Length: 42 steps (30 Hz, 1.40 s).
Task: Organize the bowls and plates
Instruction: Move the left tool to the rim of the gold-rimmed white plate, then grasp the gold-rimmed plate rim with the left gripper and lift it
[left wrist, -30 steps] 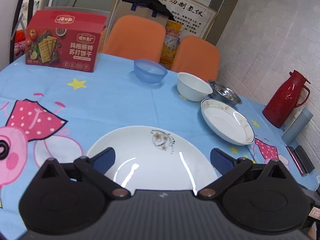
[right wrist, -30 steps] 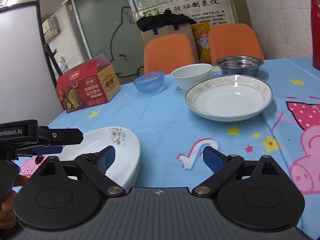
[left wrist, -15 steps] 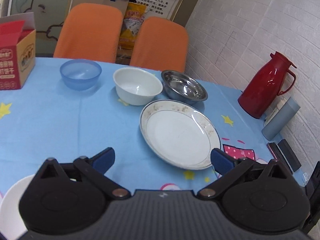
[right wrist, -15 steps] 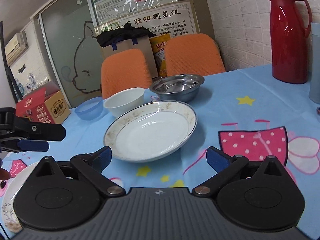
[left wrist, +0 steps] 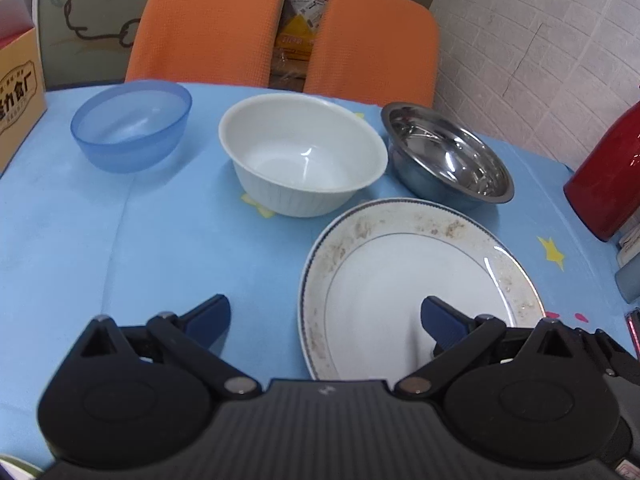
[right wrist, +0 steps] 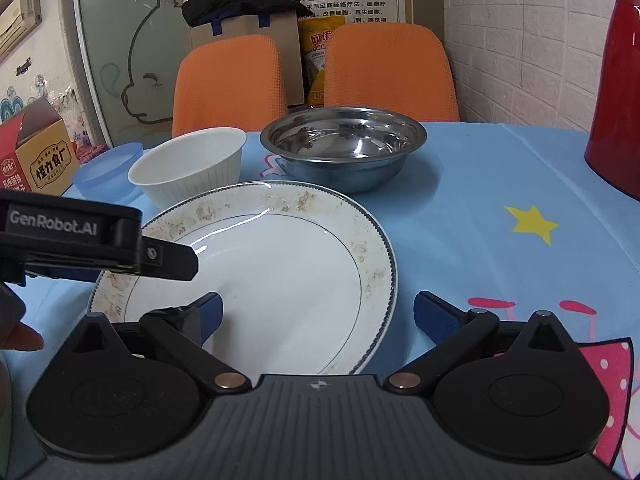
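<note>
From my left camera I see the blue bowl [left wrist: 130, 126], white bowl [left wrist: 303, 152] and steel bowl [left wrist: 448, 154] in a row across the table [left wrist: 120, 240], the gold-rimmed plate [left wrist: 400, 272] just in front of the last two. My left gripper [left wrist: 325, 316] is spread wide over the plate's left rim; my right gripper [right wrist: 316, 312] gapes empty across its right rim

Both grippers moved off the flower plate toward the gold-rimmed plate [left wrist: 420, 280], now lower right in left view; left gripper [right wrist: 176, 258] enters right view's left edge over its rim.
</note>
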Available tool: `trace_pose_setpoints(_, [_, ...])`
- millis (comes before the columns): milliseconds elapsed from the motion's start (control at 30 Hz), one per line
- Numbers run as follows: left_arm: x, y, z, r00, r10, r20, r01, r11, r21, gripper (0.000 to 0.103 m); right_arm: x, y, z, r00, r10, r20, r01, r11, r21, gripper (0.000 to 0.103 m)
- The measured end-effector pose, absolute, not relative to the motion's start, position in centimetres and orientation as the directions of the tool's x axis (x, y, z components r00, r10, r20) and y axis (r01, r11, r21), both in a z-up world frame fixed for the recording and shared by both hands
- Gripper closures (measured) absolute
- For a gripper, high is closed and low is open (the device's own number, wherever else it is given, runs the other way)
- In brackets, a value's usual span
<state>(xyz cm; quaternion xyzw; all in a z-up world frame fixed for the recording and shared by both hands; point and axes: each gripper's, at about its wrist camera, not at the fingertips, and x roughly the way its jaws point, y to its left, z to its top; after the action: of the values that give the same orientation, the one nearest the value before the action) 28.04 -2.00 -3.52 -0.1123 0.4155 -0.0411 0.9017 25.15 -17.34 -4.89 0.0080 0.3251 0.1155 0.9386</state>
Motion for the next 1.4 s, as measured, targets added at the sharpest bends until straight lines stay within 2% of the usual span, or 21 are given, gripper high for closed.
trace_pose_setpoints(167, [28.0, -2.3, -3.7, 0.659, -0.157, -0.736, 0.002, 0.978, -0.207, 0.002, 25.3, -17.9, -4.7, 0.761, 0.244, -0.601, -0.216, 0.969, 0.12, 0.0])
trace_pose_setpoints(367, [27.5, -2.8, -3.9, 0.669, -0.141, -0.73, 0.011, 0.984, -0.18, 0.002, 25.4, -17.3, -4.7, 0.759, 0.226, -0.61, -0.217, 0.972, 0.09, 0.0])
trace_pose_setpoints(533, [27.7, -3.1, -3.9, 0.659, -0.123, -0.742, -0.001, 0.986, -0.165, 0.002, 25.4, -18.1, -4.6, 0.762, 0.259, -0.593, -0.217, 0.966, 0.143, 0.0])
trace_pose_setpoints(867, [27.9, -4.2, -4.0, 0.65, -0.061, -0.758, -0.038, 0.993, -0.113, 0.001, 25.2, -18.3, -4.6, 0.762, 0.278, -0.584, -0.226, 0.961, 0.161, 0.0])
trace_pose_setpoints(1400, [27.8, -5.1, -4.3, 0.659, -0.009, -0.752, -0.052, 0.997, -0.058, 0.001, 25.4, -17.4, -4.7, 0.758, 0.25, -0.603, -0.235, 0.966, 0.105, 0.0])
